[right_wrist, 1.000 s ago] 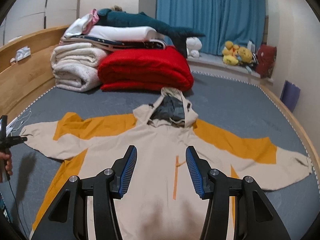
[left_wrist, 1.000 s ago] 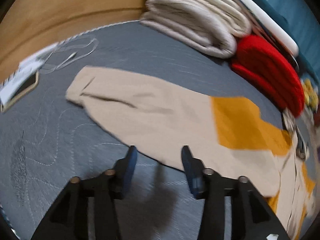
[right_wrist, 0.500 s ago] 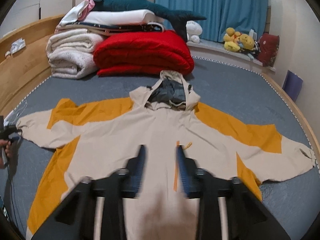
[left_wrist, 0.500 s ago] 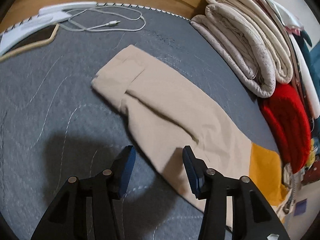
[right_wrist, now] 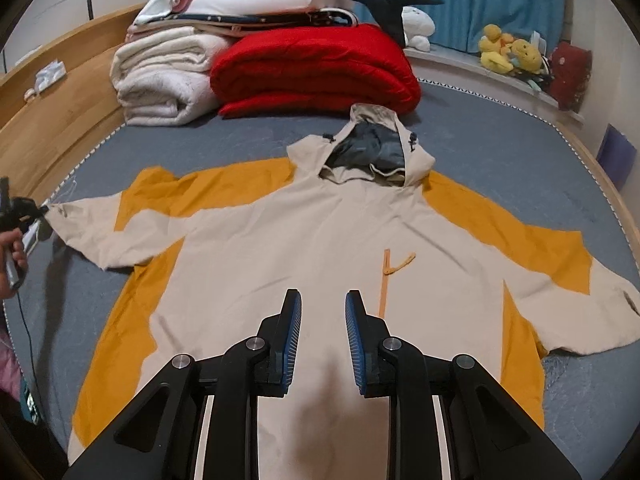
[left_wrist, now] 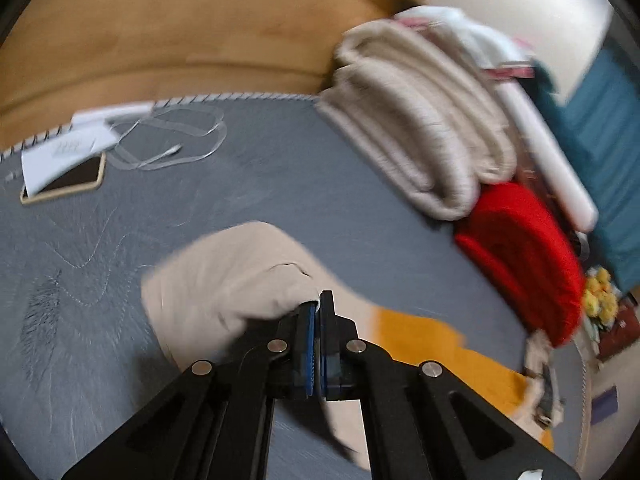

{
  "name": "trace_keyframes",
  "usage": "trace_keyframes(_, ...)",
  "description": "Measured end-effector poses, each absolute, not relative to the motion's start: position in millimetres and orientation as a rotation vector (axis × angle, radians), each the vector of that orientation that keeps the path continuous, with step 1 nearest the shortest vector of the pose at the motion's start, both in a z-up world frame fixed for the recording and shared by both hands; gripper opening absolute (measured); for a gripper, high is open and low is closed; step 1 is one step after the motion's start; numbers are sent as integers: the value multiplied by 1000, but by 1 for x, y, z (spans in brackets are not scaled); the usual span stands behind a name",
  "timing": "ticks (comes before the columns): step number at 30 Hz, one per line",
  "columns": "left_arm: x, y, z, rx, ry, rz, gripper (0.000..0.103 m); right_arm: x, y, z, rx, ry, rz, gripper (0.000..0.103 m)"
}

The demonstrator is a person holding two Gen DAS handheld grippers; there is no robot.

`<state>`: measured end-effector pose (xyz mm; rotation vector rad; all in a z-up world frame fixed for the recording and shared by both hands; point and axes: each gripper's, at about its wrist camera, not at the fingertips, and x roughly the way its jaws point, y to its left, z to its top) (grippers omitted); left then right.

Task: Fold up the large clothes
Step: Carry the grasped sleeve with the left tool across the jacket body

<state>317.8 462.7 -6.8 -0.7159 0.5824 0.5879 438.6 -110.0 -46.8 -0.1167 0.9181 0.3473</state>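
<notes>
The left gripper (left_wrist: 319, 308) has just clamped the sleeve (left_wrist: 224, 280). Only the right view shows the whole jacket (right_wrist: 320, 240) spread on the bed (right_wrist: 500, 152), with the right gripper (right_wrist: 323, 300) narrowly apart above it, holding nothing.

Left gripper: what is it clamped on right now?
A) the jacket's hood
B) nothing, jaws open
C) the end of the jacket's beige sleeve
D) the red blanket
C: the left gripper has its blue pads pressed together on the bunched end of the beige sleeve, which is lifted off the grey mattress; the right wrist view shows the same cuff pinched at the far left.
</notes>
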Motion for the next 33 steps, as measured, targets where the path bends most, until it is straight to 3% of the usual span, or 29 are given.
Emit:
trace_keyframes(5,313,356,59,-646,565,422,0,434,-120,-29,-12,925,354,33)
trace_keyframes(7,319,305,74,-562,556,347,0,431,-123,-22,9,927,358,49)
trace_keyframes(8,326,283,77,-522,551,308,0,429,-124,-19,7,923,359,53)
trace_keyframes(15,401,147,41,-406,684,2,0,412,-145,0,-32,860,324,59)
trace_keyframes(21,441,62,-20,-352,911,-191,0,426,-167,-17,11,937,249,58)
trace_keyframes(23,450,48,-43,-357,1013,-220,0,434,-169,-25,32,966,238,48)
trace_keyframes(24,452,48,-50,-367,1039,-224,0,439,-169,-29,52,985,240,36)
trace_keyframes(25,453,48,-55,-383,1075,-233,3,443,-169,-34,73,1005,243,27)
trace_keyframes(26,453,47,-58,-397,1108,-242,7,446,-170,-37,96,1023,247,25)
trace_keyframes(28,449,52,-54,-409,1147,-252,13,450,-168,-45,122,1050,249,24)
trace_keyframes(31,441,61,-41,-410,1131,-304,42,455,-160,-55,143,1079,261,24)
trace_keyframes(33,438,67,-40,-417,1153,-361,44,458,-154,-62,168,1104,276,25)
